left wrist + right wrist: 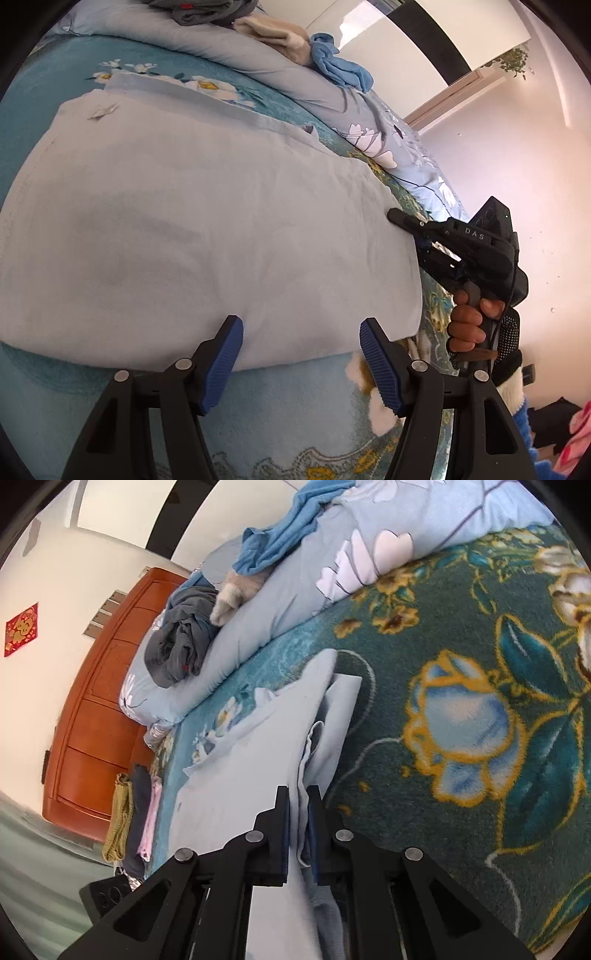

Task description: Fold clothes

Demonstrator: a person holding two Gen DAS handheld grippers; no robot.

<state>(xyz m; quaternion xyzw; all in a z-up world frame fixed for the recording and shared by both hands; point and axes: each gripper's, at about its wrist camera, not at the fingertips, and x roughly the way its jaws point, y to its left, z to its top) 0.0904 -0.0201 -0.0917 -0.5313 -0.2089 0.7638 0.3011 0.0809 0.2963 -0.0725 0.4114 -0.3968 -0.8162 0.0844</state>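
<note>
A pale blue garment lies spread flat on the teal flowered blanket. My left gripper is open, its blue pads either side of the garment's near edge. My right gripper shows in the left wrist view at the garment's right edge, held by a hand. In the right wrist view the right gripper is shut on a fold of the pale blue garment, which runs away between the jaws.
A light blue quilt lies rolled along the far side, with grey, beige and blue clothes on it. Folded clothes are stacked at the bed's edge by a wooden cabinet.
</note>
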